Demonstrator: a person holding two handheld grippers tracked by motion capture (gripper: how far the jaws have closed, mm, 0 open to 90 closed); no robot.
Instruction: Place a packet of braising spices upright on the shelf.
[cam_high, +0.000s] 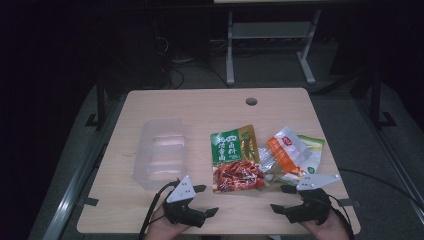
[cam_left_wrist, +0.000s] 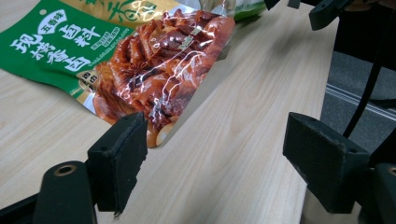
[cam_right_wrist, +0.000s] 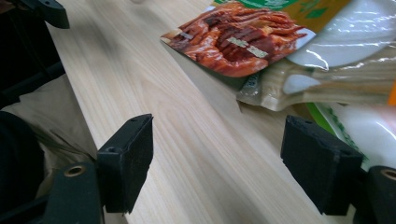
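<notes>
You are holding two grippers, left gripper (cam_high: 206, 200) and right gripper (cam_high: 281, 198), both with jaws apart, at the desk's (cam_high: 200, 107) near edge, facing three snack packets: green-and-red packet (cam_high: 236, 159), orange packet (cam_high: 284, 152), green-white packet (cam_high: 311, 150); one clear tray (cam_high: 160, 150) is lying left.

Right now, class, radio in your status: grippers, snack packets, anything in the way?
Left gripper and right gripper open, empty, at the near table edge. Green spice packet and orange-and-white packets flat, untouched. Clear plastic tray off left; path clear.
</notes>
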